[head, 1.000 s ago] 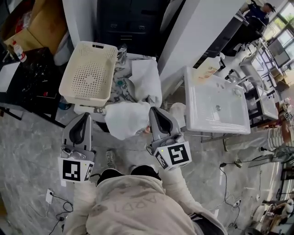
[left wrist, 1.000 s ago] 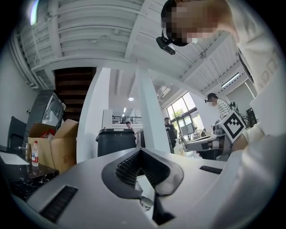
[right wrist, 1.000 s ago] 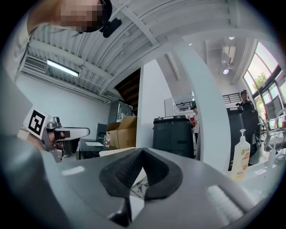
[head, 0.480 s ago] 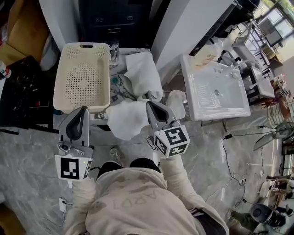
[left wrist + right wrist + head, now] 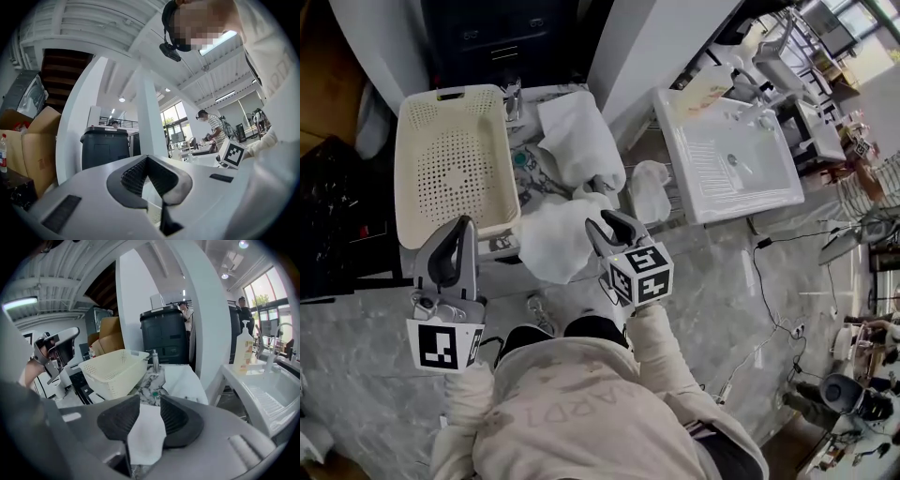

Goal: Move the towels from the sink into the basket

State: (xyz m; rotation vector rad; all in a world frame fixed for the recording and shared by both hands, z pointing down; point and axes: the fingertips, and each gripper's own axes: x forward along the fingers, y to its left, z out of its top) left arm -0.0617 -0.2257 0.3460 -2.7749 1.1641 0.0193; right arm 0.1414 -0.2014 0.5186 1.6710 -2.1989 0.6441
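Beside the basket (image 5: 455,164), sink (image 5: 527,178) mostly under towels (image 5: 577,141)

The basket (image 5: 450,169) stands open from above; a faucet (image 5: 512,94) and draped towel (image 5: 577,141) crowd its right side.

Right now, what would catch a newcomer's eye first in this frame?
White towels lie on the marbled counter mid-frame, next to an empty cream basket at left. The right gripper has one towel between its fingers, which have just been opening. A white basin sits at right.
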